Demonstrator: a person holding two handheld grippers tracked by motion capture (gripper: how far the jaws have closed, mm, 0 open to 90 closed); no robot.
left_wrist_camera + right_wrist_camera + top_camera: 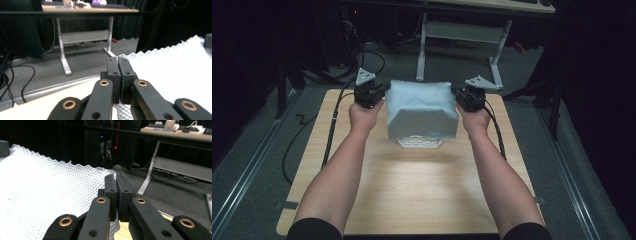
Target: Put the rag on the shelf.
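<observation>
While both arms reach forward from the near edge, the wooden table [412,195] serves as the landmark, and everything else sits toward its far half. Above that far half hangs a white quilted cloth [422,107], stretched between the two tools and draped so that its near flap falls down toward the table top; beneath that flap a pale, patterned item [420,142] rests on the wood, too hidden to name.

The left hand-held gripper [118,65] has its jaws pressed together on the cloth's left far corner, and the right hand-held gripper [116,183] is likewise clamped on the right far corner, fabric pinched between the pads.

Judging by the sag and the scalloped, dimpled weave, the cloth is light, soft and limp, with no stiffness of its own; it should not slip easily, since the texture gives grip. Corners or hem are the sensible places to take it, as a mid-sheet pinch would bunch it.

No brand, label or legible writing appears on anything.
</observation>
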